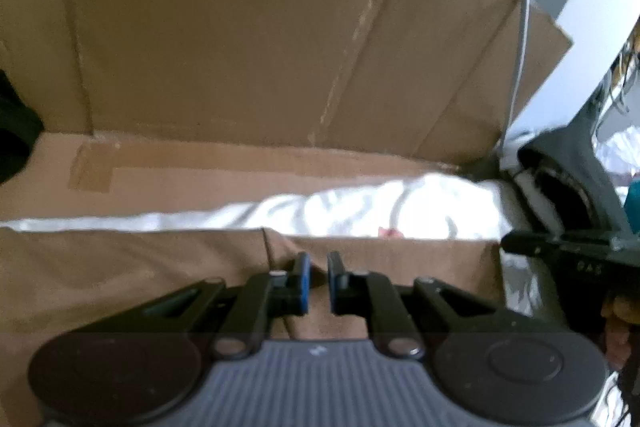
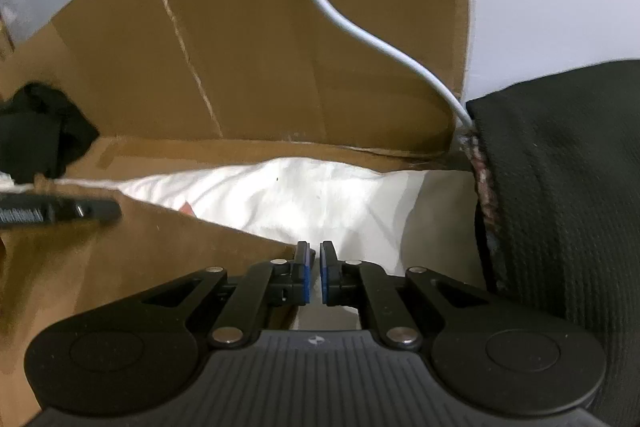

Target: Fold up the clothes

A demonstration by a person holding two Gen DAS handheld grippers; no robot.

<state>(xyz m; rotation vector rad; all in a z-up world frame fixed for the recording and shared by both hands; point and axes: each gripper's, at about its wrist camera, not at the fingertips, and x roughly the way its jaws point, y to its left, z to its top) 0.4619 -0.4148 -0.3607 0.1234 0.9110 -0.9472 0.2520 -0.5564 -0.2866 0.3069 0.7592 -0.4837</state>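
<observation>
A tan garment (image 1: 140, 267) lies flat in the foreground with a crease running under my left gripper (image 1: 318, 283). That gripper hovers just above it, jaws nearly together, with nothing pinched between them. Behind it lies a crumpled white garment (image 1: 360, 211). In the right wrist view the tan garment (image 2: 140, 247) ends in a sharp corner beside my right gripper (image 2: 315, 275). Its jaws are parting by a narrow slit with nothing between them, and the white garment (image 2: 320, 203) shows below. Each gripper's dark finger shows at the edge of the other's view.
A cardboard sheet (image 1: 240, 27) stands as a back wall and also covers the surface. A white cable (image 2: 340, 19) hangs across it. A black garment (image 2: 40, 135) lies far left. A dark textured fabric object (image 2: 560, 227) crowds the right. A hand (image 1: 616, 327) shows at the edge.
</observation>
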